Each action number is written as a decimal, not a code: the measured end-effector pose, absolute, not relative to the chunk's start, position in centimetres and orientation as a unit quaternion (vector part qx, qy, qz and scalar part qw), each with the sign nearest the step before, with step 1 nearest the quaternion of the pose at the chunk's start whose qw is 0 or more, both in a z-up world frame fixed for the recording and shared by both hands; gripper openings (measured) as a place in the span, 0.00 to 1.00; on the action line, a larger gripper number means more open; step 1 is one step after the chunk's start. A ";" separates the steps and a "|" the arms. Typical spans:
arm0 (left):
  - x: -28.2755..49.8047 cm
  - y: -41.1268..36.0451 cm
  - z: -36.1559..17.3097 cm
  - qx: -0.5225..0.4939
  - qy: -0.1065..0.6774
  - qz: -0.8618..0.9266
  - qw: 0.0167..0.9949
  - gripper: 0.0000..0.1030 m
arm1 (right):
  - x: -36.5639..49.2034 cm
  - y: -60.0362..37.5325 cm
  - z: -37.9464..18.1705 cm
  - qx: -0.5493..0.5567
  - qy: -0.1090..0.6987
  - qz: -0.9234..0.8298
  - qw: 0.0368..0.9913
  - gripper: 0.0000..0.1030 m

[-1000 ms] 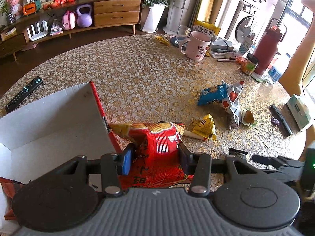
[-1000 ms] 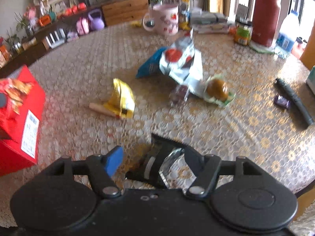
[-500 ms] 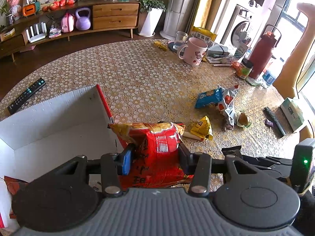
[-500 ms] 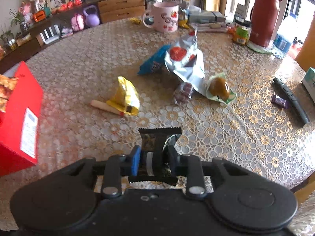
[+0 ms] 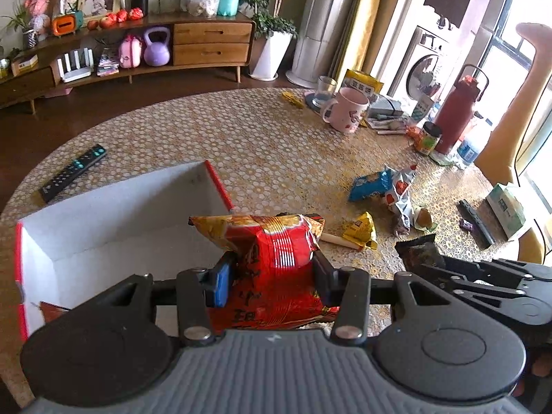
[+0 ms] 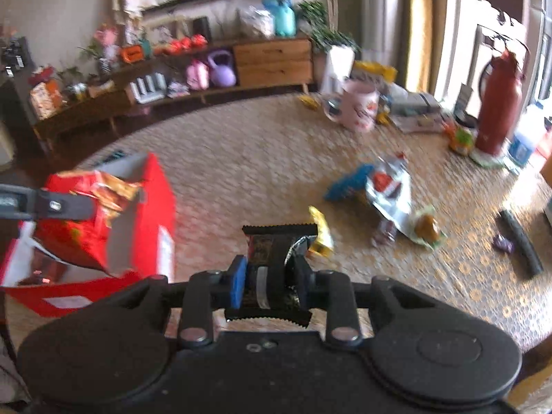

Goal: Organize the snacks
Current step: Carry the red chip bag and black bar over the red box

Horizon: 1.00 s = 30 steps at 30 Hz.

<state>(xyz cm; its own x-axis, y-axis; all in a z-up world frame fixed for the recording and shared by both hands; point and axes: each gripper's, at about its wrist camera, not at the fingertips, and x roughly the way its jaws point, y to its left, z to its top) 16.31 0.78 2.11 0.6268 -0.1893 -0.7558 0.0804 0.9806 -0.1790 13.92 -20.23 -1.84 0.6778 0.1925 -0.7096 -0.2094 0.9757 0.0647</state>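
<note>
left wrist view: my left gripper (image 5: 270,277) is clamped on a red crinkled snack bag (image 5: 276,258), held just right of the open red box (image 5: 114,214) with white inner walls, not yet over it. right wrist view, blurred: my right gripper (image 6: 270,281) is pinched on a small black snack packet (image 6: 276,245), lifted clear of the table (image 6: 241,158); the box sits at far left of that view.

progress, my estimate: early to middle. both bags are in the grip but neither is in the box. a scrap of red-orange wrapper (image 5: 51,308) shows at the near left corner inside the box, so perhaps one item is already stowed; i cannot be sure. the rest of the box floor in view is bare.

left on the table, to the right: a yellow packet (image 5: 360,229), a blue bag (image 5: 371,184), a silver-and-red bag (image 5: 400,189), a small green-wrapped bun (image 5: 422,217) and a tiny purple candy (image 5: 466,224).

writing: the red bag carries large dark characters, creased and partly covered, not legible. the yellow bag (image 5: 364,84) behind the pink mug (image 5: 346,110) has a dark label band with characters too small to read. no brand confirmed.
</note>
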 end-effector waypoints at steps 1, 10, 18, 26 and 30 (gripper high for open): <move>16.0 1.2 2.3 -0.065 0.423 -0.073 0.901 0.45 | 13.7 -19.7 -1.4 -0.011 0.382 0.117 0.917 0.27; 14.1 5.4 3.2 -0.074 0.417 -0.046 0.905 0.45 | 12.5 -13.7 1.4 -0.026 0.355 0.185 0.916 0.27; 12.9 9.8 3.4 -0.072 0.415 -0.014 0.907 0.45 | 13.1 -8.1 1.4 -0.044 0.352 0.225 0.908 0.27; 13.4 14.7 2.1 -0.064 0.427 0.039 0.901 0.45 | 14.3 -3.6 -0.6 -0.055 0.370 0.246 0.894 0.27; 14.0 16.7 0.5 -0.067 0.442 0.059 0.893 0.45 | 15.0 -2.0 -2.1 -0.059 0.387 0.245 0.887 0.27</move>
<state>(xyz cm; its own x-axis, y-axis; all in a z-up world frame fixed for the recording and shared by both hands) 14.04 16.65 0.47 0.6030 0.0460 -0.7964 -0.1641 0.9841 -0.0674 15.00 -2.03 -2.05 0.5809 0.3894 -0.7147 -0.4802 0.8730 0.0854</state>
